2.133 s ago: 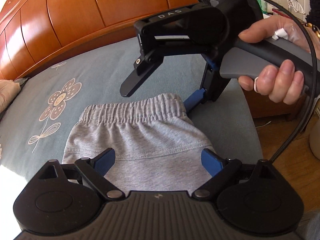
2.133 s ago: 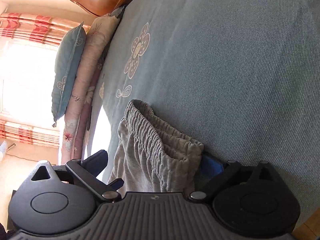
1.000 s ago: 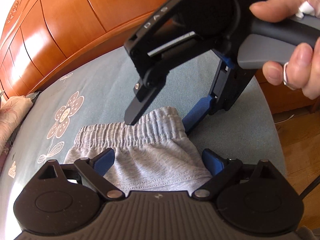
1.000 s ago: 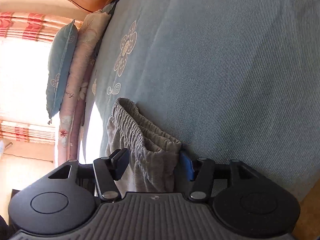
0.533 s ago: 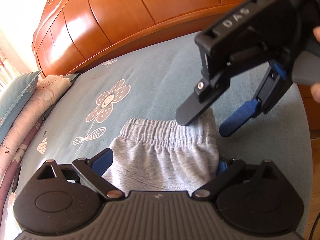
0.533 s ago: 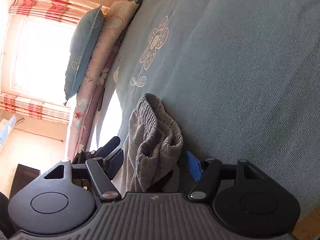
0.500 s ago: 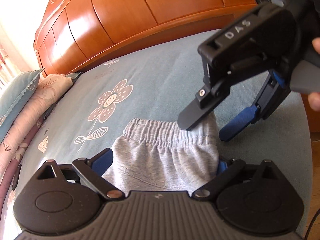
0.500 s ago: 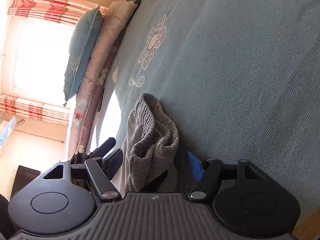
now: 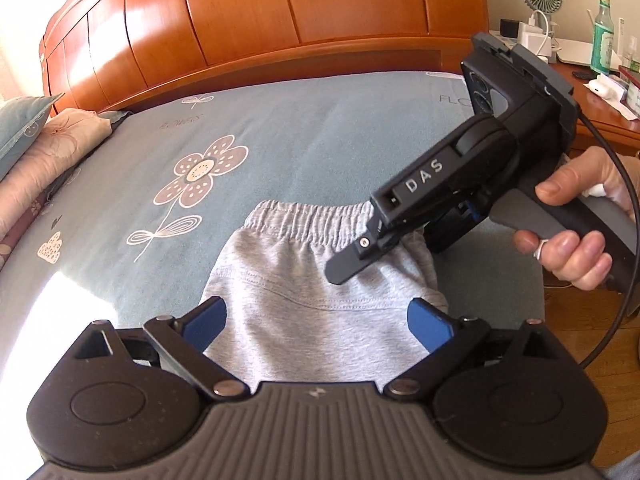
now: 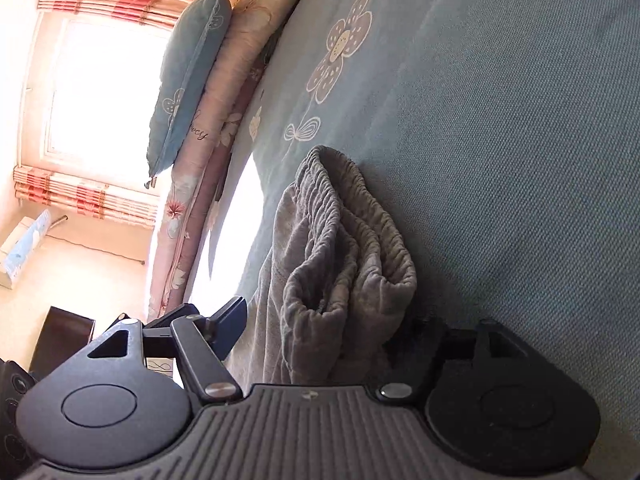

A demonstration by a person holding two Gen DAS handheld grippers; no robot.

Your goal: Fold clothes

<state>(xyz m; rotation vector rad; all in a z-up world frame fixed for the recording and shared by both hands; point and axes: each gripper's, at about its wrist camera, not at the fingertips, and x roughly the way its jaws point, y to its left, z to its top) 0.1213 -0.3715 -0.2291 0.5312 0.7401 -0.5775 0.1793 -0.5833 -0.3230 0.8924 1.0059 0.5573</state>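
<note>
Shorts (image 9: 320,280), grey with an elastic waistband, lie on the blue flowered bedspread (image 9: 280,120) in the left wrist view, waistband toward twelve o'clock, below the wooden headboard (image 9: 280,12). The left tongs (image 9: 316,322) stand wide open; both blue pads flank the cloth at the lower edge and press on nothing. At three o'clock a hand (image 9: 576,224) holds the right tongs (image 9: 396,248), which straddle the waistband's right corner.

In the right wrist view the right tongs (image 10: 320,328) are closing, with the bunched waistband of the shorts (image 10: 344,264) between the jaws; whether the pads press it yet I cannot tell. Pillows (image 10: 224,80) stand at eleven o'clock before a curtained window (image 10: 100,92).
</note>
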